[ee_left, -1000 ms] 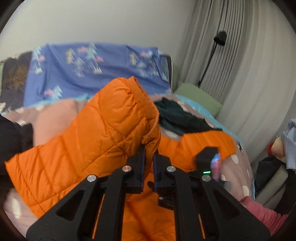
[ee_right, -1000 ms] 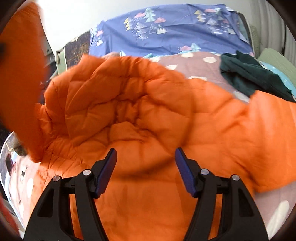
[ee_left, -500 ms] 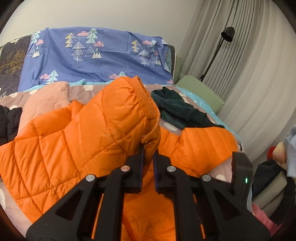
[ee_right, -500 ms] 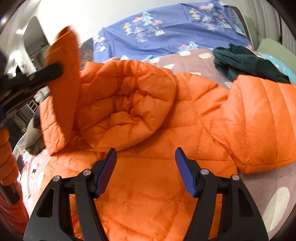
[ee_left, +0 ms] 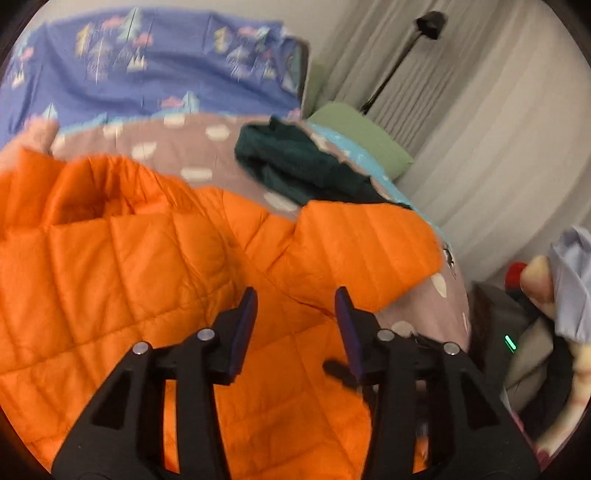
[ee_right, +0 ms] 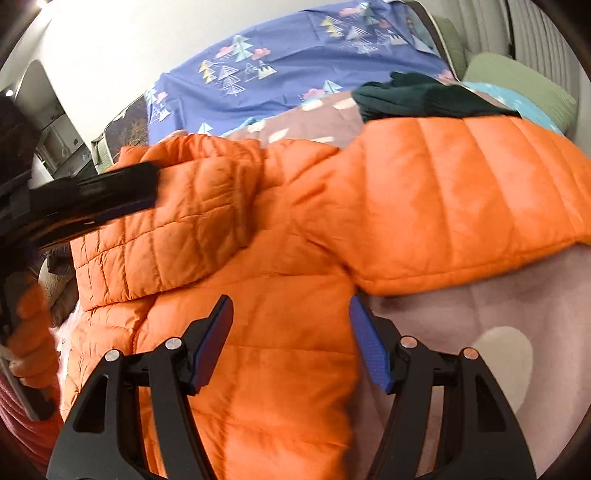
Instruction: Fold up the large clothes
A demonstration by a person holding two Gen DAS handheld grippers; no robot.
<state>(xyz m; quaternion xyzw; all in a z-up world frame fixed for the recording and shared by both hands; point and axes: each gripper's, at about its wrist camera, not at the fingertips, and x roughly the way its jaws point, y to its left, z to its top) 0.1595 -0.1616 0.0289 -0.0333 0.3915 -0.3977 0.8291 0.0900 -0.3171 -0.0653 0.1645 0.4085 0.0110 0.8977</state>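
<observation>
Half a second ago my left tool [ee_left: 295,306] was pinched on the jacket's cuff and held that sleeve up; now its fingers stand apart with nothing between them, and the sleeve has dropped onto the jacket [ee_left: 122,280]. My right tool [ee_right: 291,328] has spread fingers as before, but it has shifted toward the jacket's right edge.

From the left wrist, the blue pads [ee_left: 243,325] hover over the quilted orange body. Beyond them the right sleeve [ee_left: 365,247] lies stretched out toward the bed's edge, resting on the spotted blanket [ee_left: 207,147].

From the right wrist, one finger is over the jacket [ee_right: 280,369] and the other over the pink blanket [ee_right: 480,302], so the tool straddles the jacket's side edge. The right sleeve [ee_right: 458,199] runs out to the right just ahead. The left sleeve [ee_right: 177,236] lies folded across the chest, and my left tool [ee_right: 92,199] shows dark and blurred over it at the left.

Farther back, a dark green garment [ee_left: 303,166] lies bunched on the blanket, touching the far edge of the right sleeve. Behind it are a blue tree-print sheet [ee_left: 155,66], a green pillow [ee_left: 362,136], grey curtains [ee_left: 480,129] and a black lamp [ee_left: 428,24].
</observation>
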